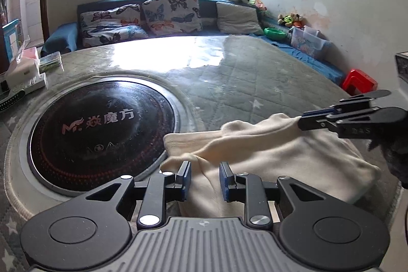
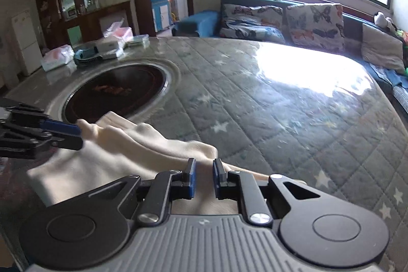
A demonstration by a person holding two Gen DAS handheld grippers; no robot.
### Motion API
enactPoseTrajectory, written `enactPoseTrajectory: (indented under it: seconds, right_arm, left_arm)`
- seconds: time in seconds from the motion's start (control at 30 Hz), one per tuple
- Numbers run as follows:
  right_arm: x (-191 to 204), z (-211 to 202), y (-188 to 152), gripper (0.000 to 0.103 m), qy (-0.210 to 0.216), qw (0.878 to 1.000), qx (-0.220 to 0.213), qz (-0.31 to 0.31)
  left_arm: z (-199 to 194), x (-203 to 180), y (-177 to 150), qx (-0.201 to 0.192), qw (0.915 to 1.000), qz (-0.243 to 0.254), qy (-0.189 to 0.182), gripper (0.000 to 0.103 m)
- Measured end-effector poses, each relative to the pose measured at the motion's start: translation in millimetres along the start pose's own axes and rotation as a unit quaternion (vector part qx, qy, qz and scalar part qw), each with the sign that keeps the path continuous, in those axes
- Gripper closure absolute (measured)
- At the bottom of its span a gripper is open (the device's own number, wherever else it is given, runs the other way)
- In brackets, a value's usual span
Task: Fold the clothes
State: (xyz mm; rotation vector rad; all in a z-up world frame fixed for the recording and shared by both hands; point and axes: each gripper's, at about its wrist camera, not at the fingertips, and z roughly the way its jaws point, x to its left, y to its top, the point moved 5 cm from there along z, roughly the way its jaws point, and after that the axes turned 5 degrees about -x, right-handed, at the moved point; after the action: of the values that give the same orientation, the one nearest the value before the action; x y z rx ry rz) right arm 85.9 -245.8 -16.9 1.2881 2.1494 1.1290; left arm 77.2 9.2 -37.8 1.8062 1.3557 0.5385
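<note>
A cream garment point(image 1: 280, 152) lies bunched on the quilted table cover point(image 1: 242, 83), near the front edge. My left gripper point(image 1: 205, 167) is shut on a fold of it at its left end; cloth fills the gap between the blue pads. The right wrist view shows those fingers point(image 2: 76, 133) pinching the garment's point(image 2: 114, 157) edge. My right gripper point(image 2: 204, 165) is shut on the garment's other end, with fabric between its pads. From the left wrist view it point(image 1: 303, 119) comes in from the right and lifts a ridge of cloth.
A round black cooktop point(image 1: 102, 134) is set into the table just left of the garment. Boxes and tissue packs point(image 2: 109, 45) sit at the table's far left. A blue sofa with butterfly cushions point(image 1: 170, 12) runs behind, and a red stool point(image 1: 359, 83) stands to the right.
</note>
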Motion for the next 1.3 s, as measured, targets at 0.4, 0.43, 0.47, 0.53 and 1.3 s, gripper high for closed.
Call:
enactPoseTrajectory:
  seconds: [0.4, 0.43, 0.47, 0.53, 1.3]
  right_arm:
    - [30, -19, 6, 0.088, 0.023, 0.998, -0.003, -0.055]
    - [37, -22, 5, 0.086, 0.033, 0.998, -0.003, -0.062]
    - [45, -25, 3, 0.084, 0.041, 0.997, -0.002, -0.07]
    - [57, -30, 0, 0.083, 0.054, 0.995, -0.003, -0.084]
    - [156, -15, -19, 0.084, 0.137, 0.976, 0.002, -0.171]
  left_arm:
    - [-7, 14, 6, -0.011, 0.9996, -0.016, 0.021, 0.074]
    - [-9, 17, 5, -0.01, 0.9994, -0.02, 0.025, 0.072]
    - [-11, 18, 5, -0.01, 0.9994, -0.021, 0.027, 0.072]
    - [-16, 18, 3, -0.012, 0.9994, -0.018, 0.028, 0.072]
    - [-41, 26, -19, -0.011, 0.9983, -0.033, 0.048, 0.065]
